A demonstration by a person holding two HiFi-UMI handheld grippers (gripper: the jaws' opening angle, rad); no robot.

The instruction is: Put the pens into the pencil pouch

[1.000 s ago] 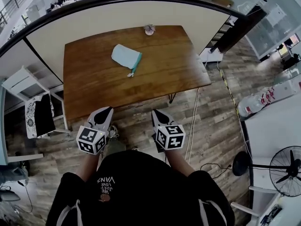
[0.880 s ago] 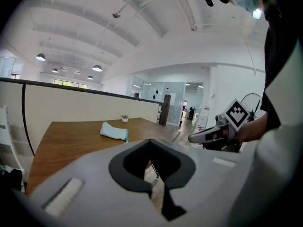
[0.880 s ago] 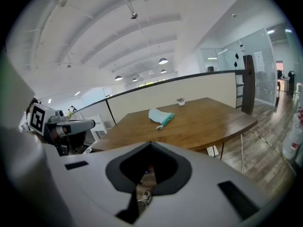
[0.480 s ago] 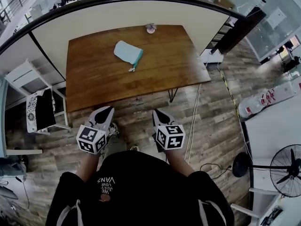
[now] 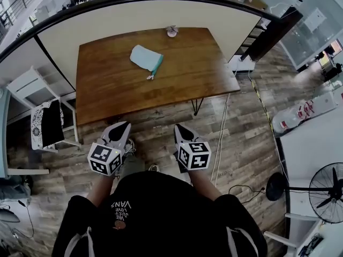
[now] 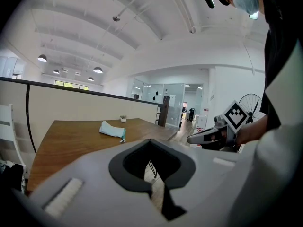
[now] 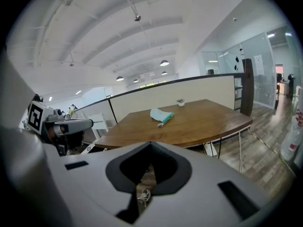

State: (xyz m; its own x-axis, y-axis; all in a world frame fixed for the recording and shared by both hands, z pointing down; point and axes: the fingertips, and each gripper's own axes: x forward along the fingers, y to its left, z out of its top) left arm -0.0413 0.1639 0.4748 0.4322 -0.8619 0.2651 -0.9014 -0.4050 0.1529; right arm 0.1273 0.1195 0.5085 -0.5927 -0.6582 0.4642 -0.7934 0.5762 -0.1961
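A light blue pencil pouch (image 5: 146, 59) lies on the far half of the wooden table (image 5: 182, 84); it also shows in the left gripper view (image 6: 111, 130) and the right gripper view (image 7: 162, 115). No pens are in sight. My left gripper (image 5: 120, 127) and right gripper (image 5: 179, 128) hang over the floor in front of the table's near edge, well short of the pouch. Both are shut with nothing between the jaws. In the left gripper view the right gripper (image 6: 195, 138) appears off to the side, and the left gripper (image 7: 90, 123) shows in the right gripper view.
A small potted plant (image 5: 171, 32) stands at the table's far edge. A white chair (image 5: 32, 103) with a dark cloth sits left of the table. A cream partition wall (image 5: 150, 15) backs it. Cables (image 5: 222, 143) trail on the plank floor; a fan (image 5: 327, 191) stands at the right.
The table and pouch have shifted slightly in the head view as the person drew a little nearer. Both grippers stay shut and hold the same pose.
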